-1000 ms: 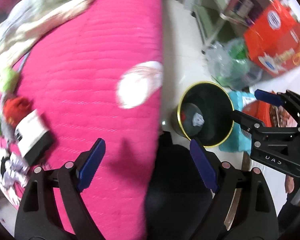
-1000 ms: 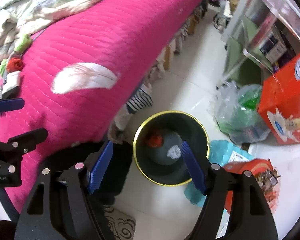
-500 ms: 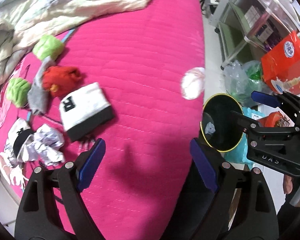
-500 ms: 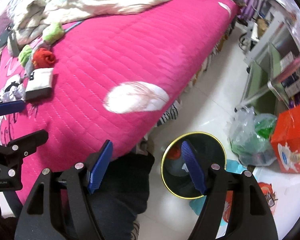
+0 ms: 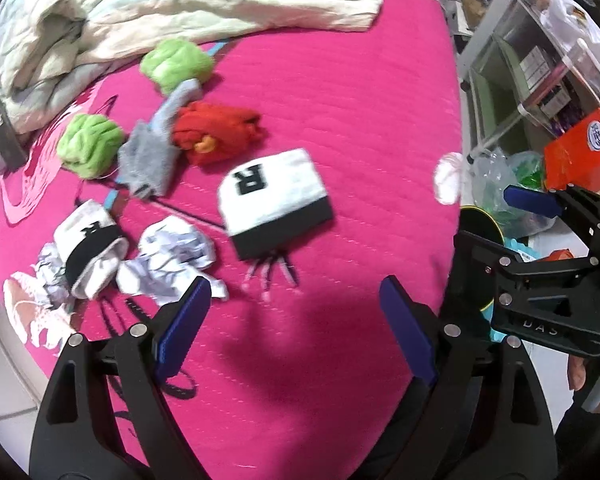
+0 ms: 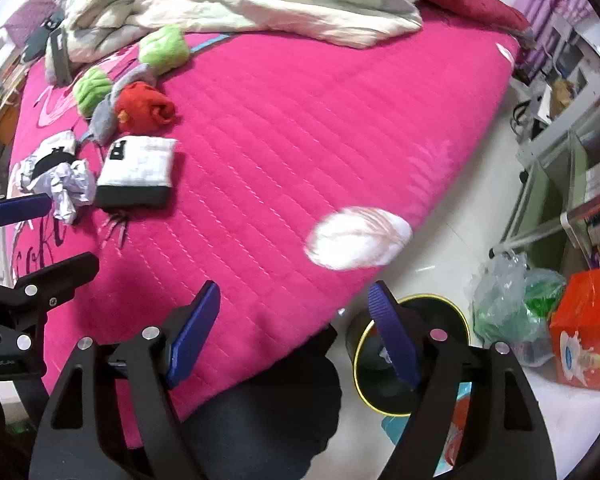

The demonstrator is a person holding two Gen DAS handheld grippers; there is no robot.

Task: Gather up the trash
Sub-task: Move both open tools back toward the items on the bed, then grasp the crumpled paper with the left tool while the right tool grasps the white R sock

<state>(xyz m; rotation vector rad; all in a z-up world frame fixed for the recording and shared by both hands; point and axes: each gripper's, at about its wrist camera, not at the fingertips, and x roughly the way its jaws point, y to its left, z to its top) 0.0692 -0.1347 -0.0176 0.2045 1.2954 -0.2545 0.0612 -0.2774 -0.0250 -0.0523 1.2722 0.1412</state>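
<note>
My left tongs [image 5: 296, 322], spread and empty, have the crumpled paper [image 5: 172, 256] at ten o'clock; right tongs [image 6: 296, 334], also spread, lie farther.

Bed cover [image 6: 300, 128]: bright pink, quilted lines
Crumpled paper [image 5: 172, 252]: white with grey print
Bin [image 6: 452, 312]: black, yellow rim
Gripper pads [image 5: 184, 324]: blue

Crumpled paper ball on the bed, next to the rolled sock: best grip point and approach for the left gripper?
Take the crumpled paper across its bulging right half, coming down from above with the open left gripper. Its left edge touches the rolled sock, so a finger there would probably snag fabric; the right side faces bare pink bedspread.
</note>
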